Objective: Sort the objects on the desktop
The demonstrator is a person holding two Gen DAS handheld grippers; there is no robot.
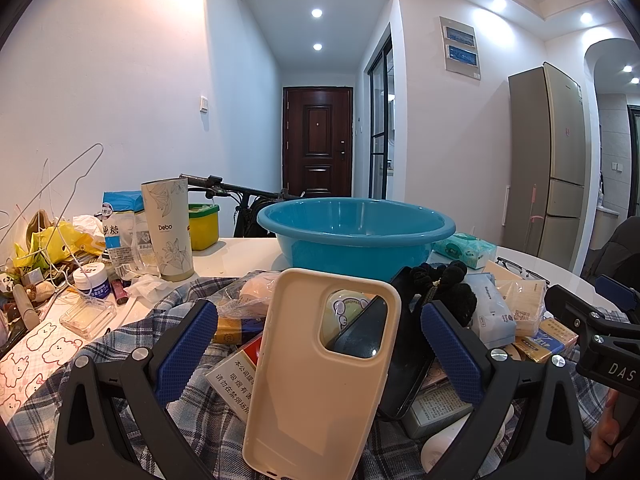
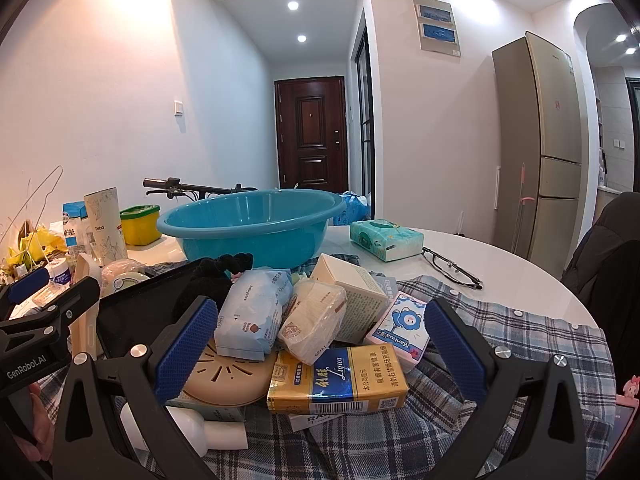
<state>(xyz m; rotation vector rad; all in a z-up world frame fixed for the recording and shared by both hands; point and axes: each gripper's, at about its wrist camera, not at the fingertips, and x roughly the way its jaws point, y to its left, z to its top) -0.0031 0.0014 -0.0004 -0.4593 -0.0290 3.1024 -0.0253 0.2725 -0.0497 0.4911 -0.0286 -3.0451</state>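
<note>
The left tool (image 1: 319, 344) stands wide open, its blue pads (image 1: 185, 354) apart on either side of a cream phone case (image 1: 316, 380) that leans upright between them; neither pad touches the case, so nothing is gripped. At 1 o'clock from the case a dark phone or tablet (image 1: 408, 364) leans against it, with a black scrunchie (image 1: 448, 284) beyond.

The right tool (image 2: 320, 352) is likewise spread wide and empty, hovering over the pile: a yellow-and-blue cigarette pack (image 2: 340, 380) sits between its fingers, with a wipes pack (image 2: 252, 312) at 11 o'clock and a pink tissue packet (image 2: 400, 330) at 1 o'clock. All of it rests on a plaid shirt (image 2: 500, 344) spread over the desk (image 2: 520, 276).

The blue basin (image 1: 356, 236) at 12 o'clock looks empty, so sorting appears barely begun. The step in hand seems to be choosing a first item; the left tool likely needs to close on the case's edges, gently, since the leaning case could tip.
</note>
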